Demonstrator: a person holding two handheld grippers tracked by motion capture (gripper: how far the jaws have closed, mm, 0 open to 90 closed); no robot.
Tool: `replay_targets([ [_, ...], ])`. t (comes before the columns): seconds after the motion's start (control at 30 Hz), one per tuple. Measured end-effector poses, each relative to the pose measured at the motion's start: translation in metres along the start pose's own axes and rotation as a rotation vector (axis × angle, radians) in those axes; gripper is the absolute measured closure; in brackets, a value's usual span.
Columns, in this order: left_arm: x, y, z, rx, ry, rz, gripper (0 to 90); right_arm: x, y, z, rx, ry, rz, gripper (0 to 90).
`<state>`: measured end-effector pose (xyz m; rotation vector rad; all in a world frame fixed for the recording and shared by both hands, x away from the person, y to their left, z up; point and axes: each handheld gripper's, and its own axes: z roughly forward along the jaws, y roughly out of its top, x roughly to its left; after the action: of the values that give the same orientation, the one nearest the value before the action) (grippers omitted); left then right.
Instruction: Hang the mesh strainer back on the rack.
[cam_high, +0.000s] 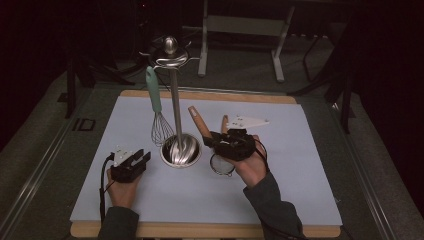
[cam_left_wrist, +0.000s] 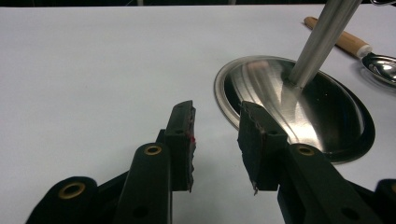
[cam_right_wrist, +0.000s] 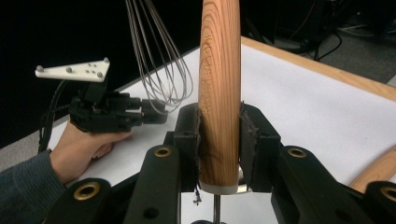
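Observation:
My right gripper (cam_high: 212, 140) is shut on the wooden handle (cam_high: 199, 122) of a small wire strainer (cam_high: 221, 164), just right of the utensil stand. In the right gripper view both pads (cam_right_wrist: 190, 140) press the handle (cam_right_wrist: 219, 84) just above its white ferrule. The stand has a round steel base (cam_high: 181, 150) and a tall pole (cam_high: 175, 100) with hooks at the top. A whisk with a teal handle (cam_high: 153, 90) hangs from one hook. My left gripper (cam_high: 142, 158) rests low on the mat left of the base, open, with nothing between its jaws (cam_left_wrist: 217, 140).
A second wooden handle (cam_high: 225, 122) lies behind my right gripper. The pale mat (cam_high: 300, 150) covers a wooden board. In the left gripper view the steel base (cam_left_wrist: 261, 84) sits just ahead, with a wooden handle (cam_left_wrist: 343, 41) and steel bowl (cam_left_wrist: 383, 65) beyond it. Dark floor and a metal frame (cam_high: 240, 25) lie behind.

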<state>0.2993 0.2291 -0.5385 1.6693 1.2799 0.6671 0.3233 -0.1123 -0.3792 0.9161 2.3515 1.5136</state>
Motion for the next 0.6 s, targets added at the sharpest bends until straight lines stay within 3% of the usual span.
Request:
replay_targets([
  [0.6, 0.0, 0.0, 0.0, 0.0, -0.001, 0.0, 66.2, 0.002, 0.019, -0.017, -0.088, -0.002, -0.007, 71.0],
])
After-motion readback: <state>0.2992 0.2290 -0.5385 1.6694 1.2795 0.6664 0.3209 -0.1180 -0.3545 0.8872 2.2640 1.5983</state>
